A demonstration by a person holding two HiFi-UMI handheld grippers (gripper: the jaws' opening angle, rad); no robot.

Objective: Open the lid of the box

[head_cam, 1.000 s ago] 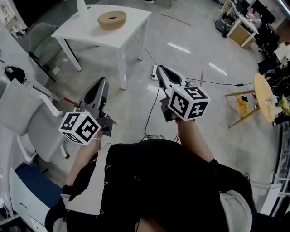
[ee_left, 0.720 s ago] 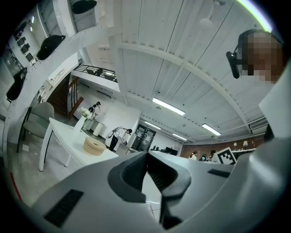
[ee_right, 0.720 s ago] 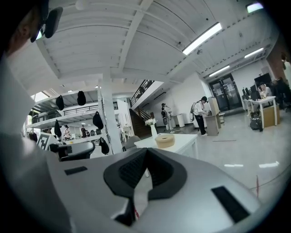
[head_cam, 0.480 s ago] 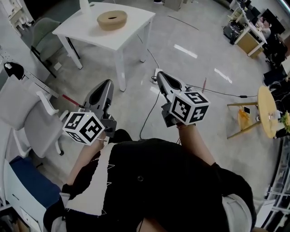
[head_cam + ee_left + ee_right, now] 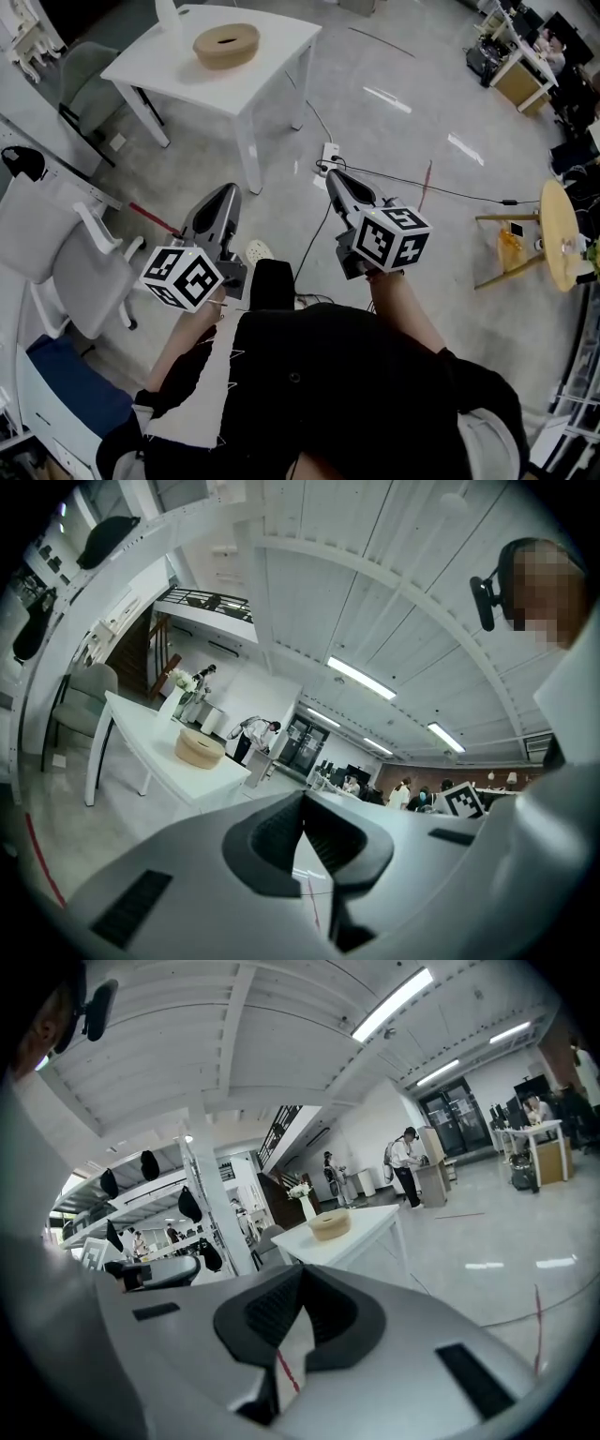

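Observation:
A round tan box (image 5: 226, 44) with its lid on sits on a white table (image 5: 262, 70) well ahead of me; it also shows as the box (image 5: 200, 749) in the left gripper view and the box (image 5: 329, 1224) in the right gripper view. My left gripper (image 5: 226, 192) is held at waist height, far short of the table, its jaws together with nothing between them. My right gripper (image 5: 334, 178) is level with it, also shut and empty. In both gripper views the tips, left gripper (image 5: 303, 797) and right gripper (image 5: 302, 1271), meet.
A white vase (image 5: 168, 13) stands on the table beside the box. Grey chairs (image 5: 66, 253) are at my left. A power strip (image 5: 328, 153) and cables lie on the floor ahead. A round wooden side table (image 5: 561, 230) stands at right. People are in the far office.
The table and box have shifted slightly left and farther up in the head view, and a shoe has come into sight below the left gripper. Both grippers stay shut.

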